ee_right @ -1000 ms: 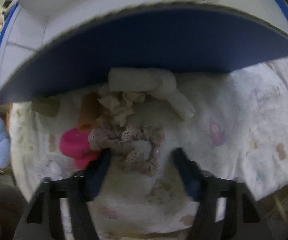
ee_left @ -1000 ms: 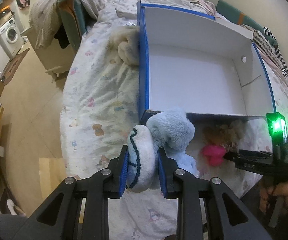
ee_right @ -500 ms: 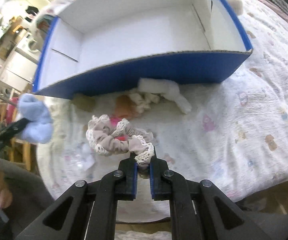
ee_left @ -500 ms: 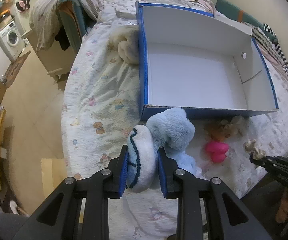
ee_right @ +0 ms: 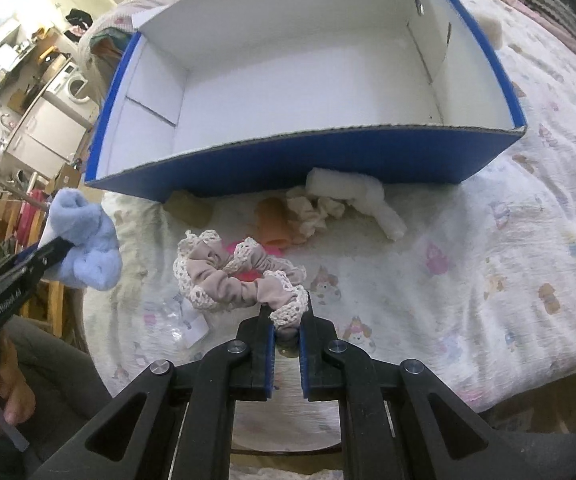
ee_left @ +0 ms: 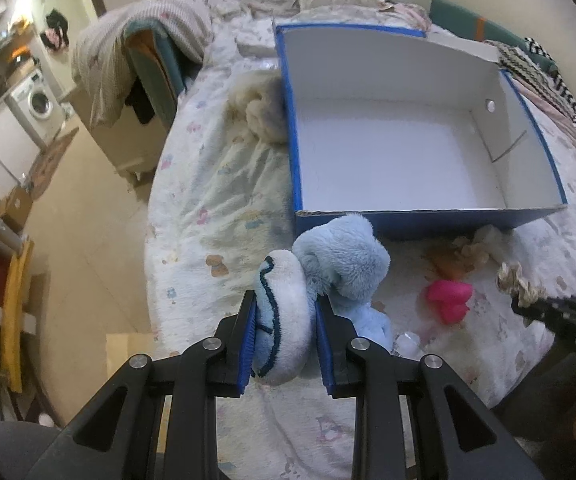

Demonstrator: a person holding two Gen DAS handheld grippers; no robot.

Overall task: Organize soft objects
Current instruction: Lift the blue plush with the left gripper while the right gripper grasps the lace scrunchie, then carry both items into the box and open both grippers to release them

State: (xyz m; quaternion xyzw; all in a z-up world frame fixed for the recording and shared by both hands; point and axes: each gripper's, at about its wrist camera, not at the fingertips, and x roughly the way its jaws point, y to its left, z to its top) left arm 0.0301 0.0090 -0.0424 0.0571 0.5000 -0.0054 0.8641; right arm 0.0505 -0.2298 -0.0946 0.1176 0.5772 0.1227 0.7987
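My left gripper (ee_left: 286,312) is shut on a fluffy light-blue and white plush toy (ee_left: 327,268), held above the bed in front of the blue box (ee_left: 407,220). The toy also shows in the right wrist view (ee_right: 88,240). My right gripper (ee_right: 287,316) is shut on a beige lace-trimmed scrunchie (ee_right: 232,276), lifted above the sheet; it shows at the right edge of the left wrist view (ee_left: 515,284). The box (ee_right: 307,160) is white inside and holds nothing. A pink soft item (ee_left: 447,298), an orange item (ee_right: 274,224) and a white cloth roll (ee_right: 351,196) lie by the box's front wall.
A cream fluffy item (ee_left: 262,110) lies against the box's left wall. A clear plastic wrapper (ee_right: 188,320) lies on the patterned sheet (ee_right: 507,260). The bed edge drops to the floor on the left (ee_left: 88,240), with a blanket-draped chair (ee_left: 148,60) beyond.
My right gripper closed on the scrunchie, lifted it off the sheet and pulled back from the box. My left gripper kept its grip on the plush toy and barely moved.
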